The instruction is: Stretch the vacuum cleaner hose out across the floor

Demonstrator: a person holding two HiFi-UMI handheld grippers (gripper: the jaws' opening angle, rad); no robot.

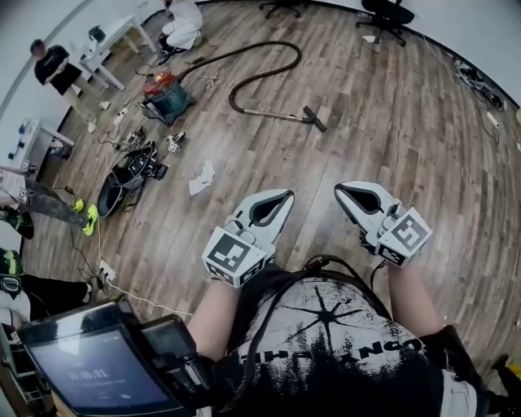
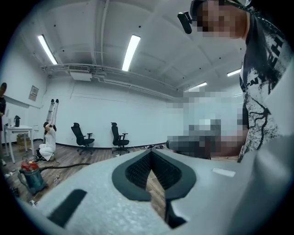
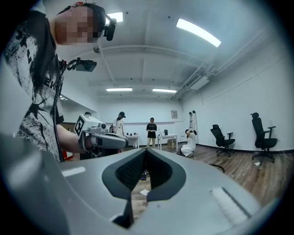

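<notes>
Plainly, in the head view the vacuum cleaner hose (image 1: pixel 264 75) lies in a loose curve on the floor (image 1: pixel 391 122) between the canister (image 1: pixel 166 95) and its nozzle (image 1: pixel 314 119), well apart from the left gripper (image 1: pixel 281 199) and right gripper (image 1: pixel 343 192). The left gripper view shows its jaws pressed together, nothing between them. The right gripper view shows the same: closed, empty. Stretching looks unstarted; reaching and gripping the hose remain.

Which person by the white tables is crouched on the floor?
The person in white, near the vacuum cleaner; the one in black stands.
</notes>
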